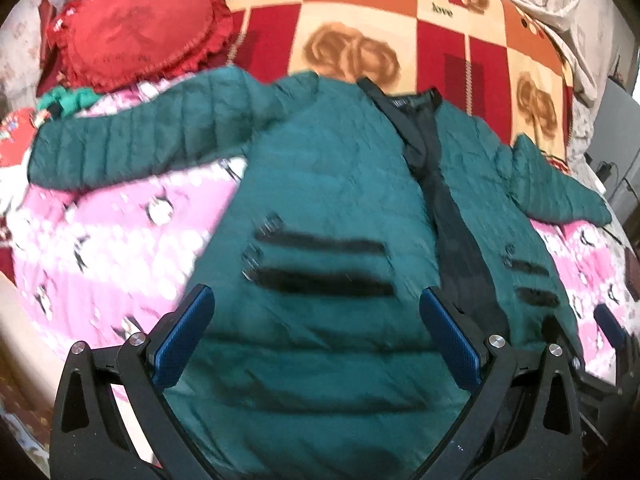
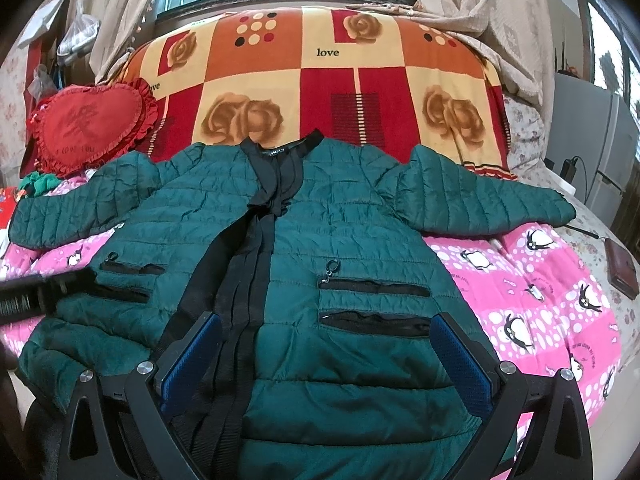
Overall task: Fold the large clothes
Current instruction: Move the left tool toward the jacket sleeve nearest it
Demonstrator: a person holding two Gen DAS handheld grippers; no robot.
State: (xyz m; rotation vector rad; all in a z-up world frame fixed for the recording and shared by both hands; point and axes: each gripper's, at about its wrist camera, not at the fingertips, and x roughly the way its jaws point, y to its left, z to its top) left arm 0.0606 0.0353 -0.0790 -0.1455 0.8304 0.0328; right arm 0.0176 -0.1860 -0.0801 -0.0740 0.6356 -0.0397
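Note:
A dark green quilted jacket (image 2: 352, 248) lies face up and spread out on the bed, collar far, hem near. Its black front bands (image 2: 256, 248) run down the middle and its zip pockets (image 2: 372, 288) show. Both sleeves (image 2: 480, 200) stretch out sideways. My right gripper (image 2: 326, 324) is open above the jacket's lower right front, nothing between its blue pads (image 2: 464, 360). My left gripper (image 1: 316, 300) is open over the lower left front (image 1: 328, 184), also holding nothing. The left wrist view is blurred. Part of the left gripper shows at the right wrist view's left edge (image 2: 40, 292).
A pink penguin blanket (image 2: 540, 280) lies under the jacket, with an orange and red rose blanket (image 2: 340, 92) beyond it. A red heart cushion (image 2: 88, 124) sits at the far left. A brown wallet (image 2: 622, 272) lies at the bed's right edge, near a white appliance (image 2: 600, 140).

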